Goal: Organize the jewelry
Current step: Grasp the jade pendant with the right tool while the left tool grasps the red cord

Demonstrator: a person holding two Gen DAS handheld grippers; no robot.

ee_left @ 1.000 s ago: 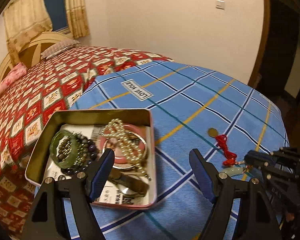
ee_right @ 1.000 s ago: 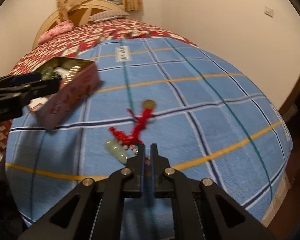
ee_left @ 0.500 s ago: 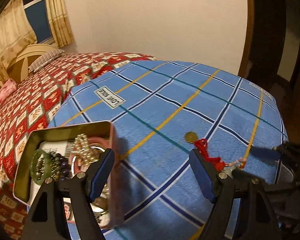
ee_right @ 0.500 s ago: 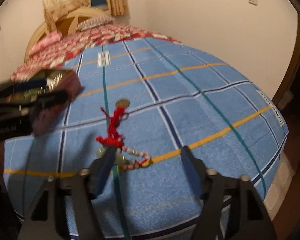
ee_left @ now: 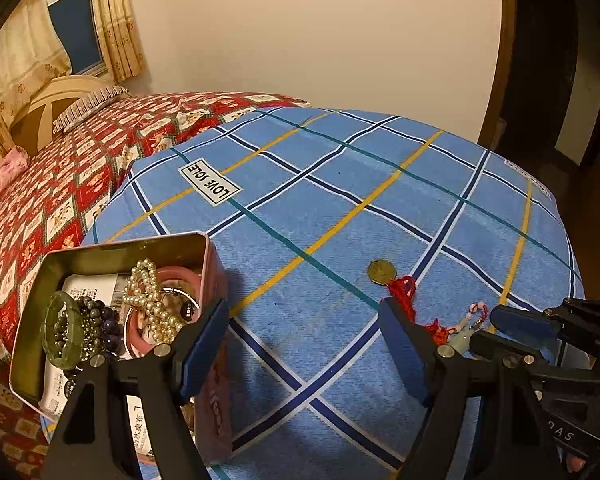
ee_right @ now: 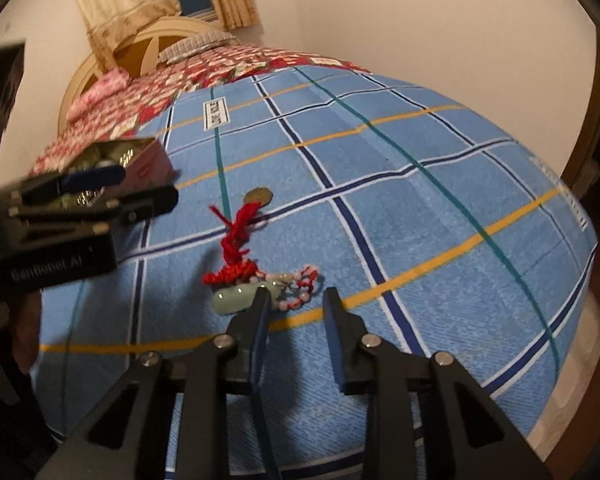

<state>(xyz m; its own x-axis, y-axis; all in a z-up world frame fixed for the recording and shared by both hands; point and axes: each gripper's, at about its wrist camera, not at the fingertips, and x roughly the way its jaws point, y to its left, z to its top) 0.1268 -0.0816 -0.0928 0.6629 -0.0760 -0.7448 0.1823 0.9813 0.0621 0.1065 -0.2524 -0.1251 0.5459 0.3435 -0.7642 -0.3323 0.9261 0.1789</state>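
Observation:
A pink metal tin stands open on the blue checked cloth at the left and holds a pearl necklace, a green bangle and dark beads; it also shows in the right wrist view. A red-corded charm with a brass coin, a pale jade pendant and a pink bead loop lies on the cloth. My right gripper is open, its fingertips just short of the bead loop. My left gripper is open and empty between tin and charm.
The blue cloth with a "LOVE SOLE" label covers the bed's foot. A red patterned quilt, pillows and a headboard lie behind. A wall and a dark doorway are at the right.
My right gripper went from shut to wide open, then narrowed a little and moved in close to the bead loop. My left gripper swung right, so the tin slid to the left of view.

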